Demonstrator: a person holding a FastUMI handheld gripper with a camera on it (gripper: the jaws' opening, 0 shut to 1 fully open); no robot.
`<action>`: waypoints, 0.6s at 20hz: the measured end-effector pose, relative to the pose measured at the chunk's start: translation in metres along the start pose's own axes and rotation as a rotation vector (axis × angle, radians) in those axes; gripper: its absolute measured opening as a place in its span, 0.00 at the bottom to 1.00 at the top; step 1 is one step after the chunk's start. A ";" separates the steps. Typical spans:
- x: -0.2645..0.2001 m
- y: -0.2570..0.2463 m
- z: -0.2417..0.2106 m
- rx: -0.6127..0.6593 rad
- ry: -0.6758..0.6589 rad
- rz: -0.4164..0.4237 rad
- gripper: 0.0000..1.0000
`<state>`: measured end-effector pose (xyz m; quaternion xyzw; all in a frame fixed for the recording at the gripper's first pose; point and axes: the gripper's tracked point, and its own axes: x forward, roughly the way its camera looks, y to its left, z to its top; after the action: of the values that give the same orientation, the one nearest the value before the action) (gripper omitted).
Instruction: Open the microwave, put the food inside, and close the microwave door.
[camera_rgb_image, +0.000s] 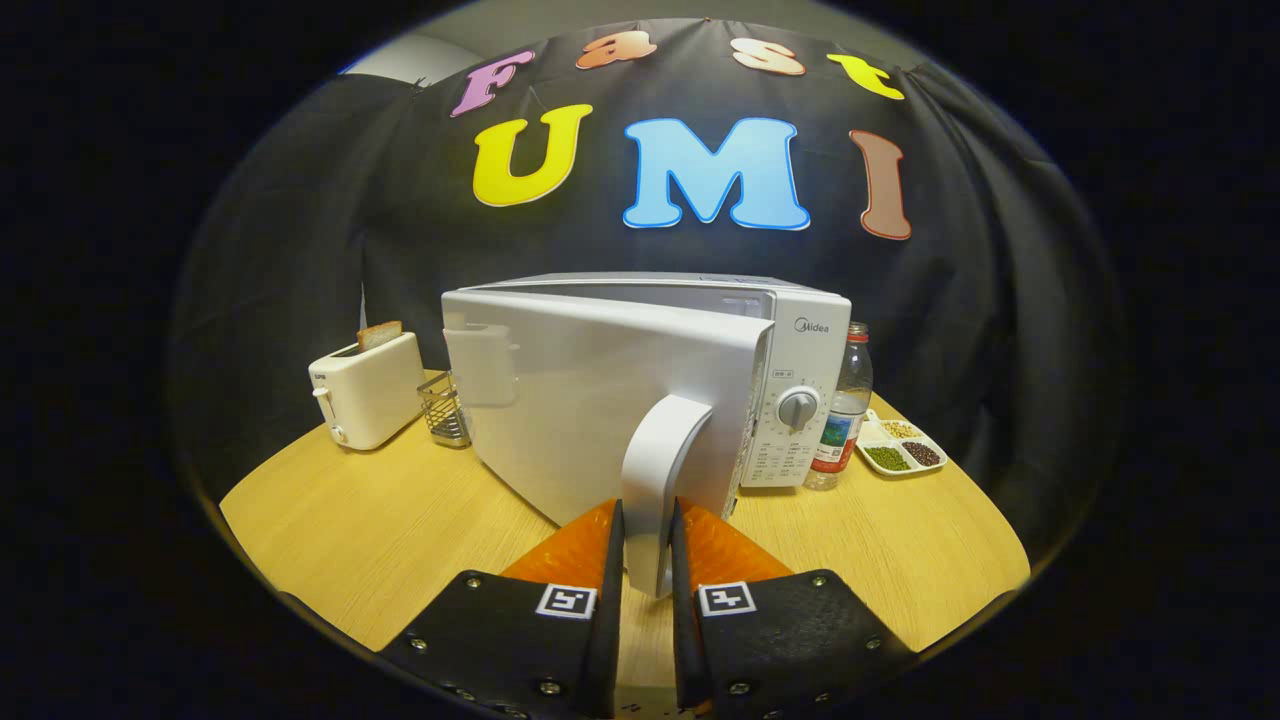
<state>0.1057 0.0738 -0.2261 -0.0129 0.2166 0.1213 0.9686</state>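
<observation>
Microwave (700, 380) stands mid-counter (400, 540), its door (590, 410) swung partly out toward the gripper (647, 540). The upright door handle (660, 470) sits between the fingers, which are clamped on it; the hinge lies off to the left, so the door pivots about that side.

Wall: you face black cloth (300, 250) draped behind everything.
Tabletop (350, 530): you see pale wood grain, evenly lit.
</observation>
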 end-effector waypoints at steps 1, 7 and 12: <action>-0.005 0.004 -0.001 -0.001 0.001 0.000 0.23; -0.030 0.026 -0.009 0.004 0.002 0.000 0.23; -0.046 0.053 -0.015 -0.007 0.000 0.018 0.28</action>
<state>0.0463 0.1135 -0.2189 -0.0145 0.2163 0.1309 0.9674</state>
